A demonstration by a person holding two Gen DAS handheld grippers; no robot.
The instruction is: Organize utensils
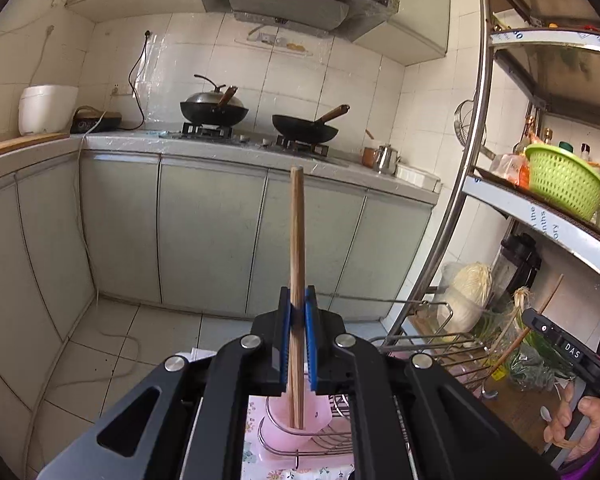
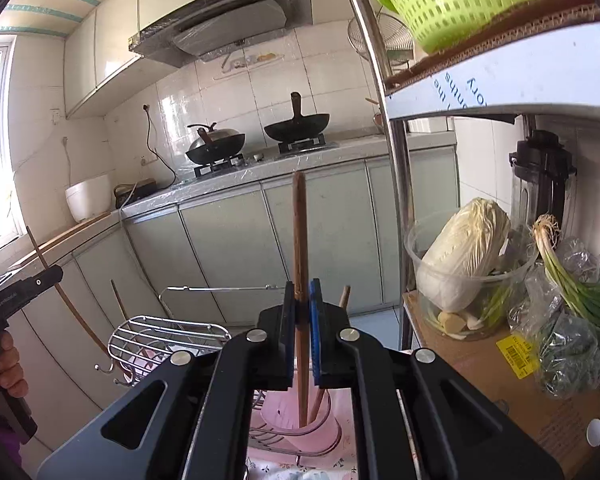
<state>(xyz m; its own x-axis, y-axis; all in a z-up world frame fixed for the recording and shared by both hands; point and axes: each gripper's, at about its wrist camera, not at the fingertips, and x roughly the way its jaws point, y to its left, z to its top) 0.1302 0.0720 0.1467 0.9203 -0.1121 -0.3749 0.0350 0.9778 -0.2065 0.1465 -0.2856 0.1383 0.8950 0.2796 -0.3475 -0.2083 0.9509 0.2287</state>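
The left tongs [image 1: 299,312], black with blue pads, are clamped on a pair of light brown wooden chopsticks [image 1: 297,240]. The chopsticks stand almost upright between the pads, and their lower ends are inside a pale pink plastic utensil cup [image 1: 276,416] that sits in a chrome wire rack [image 1: 440,344]. Their upper ends rise well above the tongs.

The right tongs [image 2: 301,308] are clamped on a darker brown wooden stick [image 2: 300,248], which may be one chopstick or a close pair; I cannot tell which. It also stands nearly upright, and its lower end goes into the pink cup, seen here in the right wrist view [image 2: 292,420]. Another brown wooden stick [image 2: 344,296] leans in the same cup, just to the right of the tongs. The cup and the wire rack rest on a cloth with a small flower pattern [image 2: 260,468].

In the left wrist view, a hand [image 1: 576,424] at the right edge holds the black handle of the other tool. Behind, two black woks [image 1: 304,126] stand on the gas stove on the grey kitchen surface [image 1: 140,140]. On the metal shelf at the right sit a bright green plastic basket [image 1: 564,180] and, lower, a pale Chinese cabbage [image 2: 464,248] in a clear plastic bowl, beside green onions [image 2: 580,280].
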